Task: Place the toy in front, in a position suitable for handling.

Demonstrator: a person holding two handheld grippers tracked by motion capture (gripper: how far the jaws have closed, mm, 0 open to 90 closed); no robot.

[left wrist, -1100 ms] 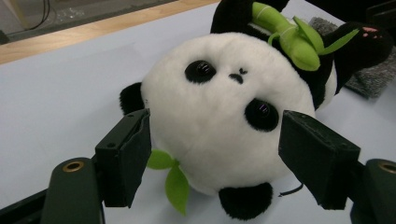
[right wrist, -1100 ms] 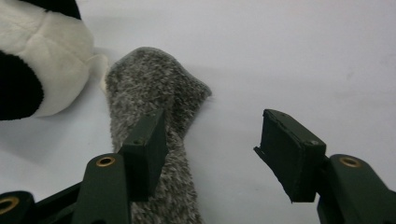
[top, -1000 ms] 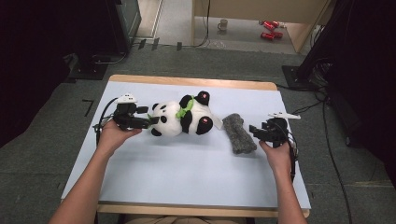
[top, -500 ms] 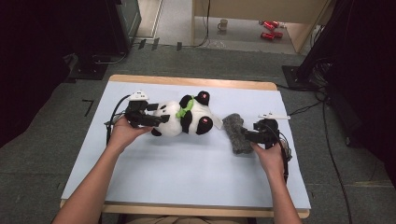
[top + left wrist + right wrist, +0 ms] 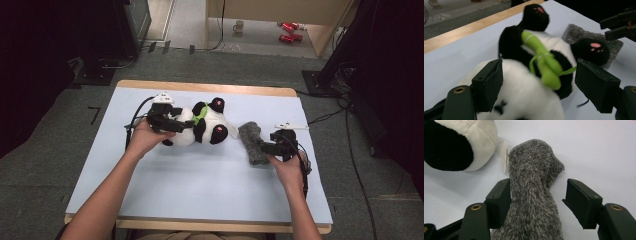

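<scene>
1. Left hand-held gripper (image 5: 539, 82) stands wide open astride the panda (image 5: 200, 125); its pads do not press the plush; the panda lies on its back across the surface (image 5: 200, 185), head at the gripper.
2. Sock (image 5: 534, 195) lies just right of the panda, long axis running straight into the right hand-held gripper (image 5: 539, 197); jaws open, one pad touching, no clamp.

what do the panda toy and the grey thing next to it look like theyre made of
Panda toy: soft plush, short matte black and white pile over a stuffed body, with a smoother green ribbon-like tie at the neck, probably fabric. Grey thing: fuzzy knit or fleece cloth, possibly a sock, with a shaggy speckled nap and a stitched edge at its end.
</scene>
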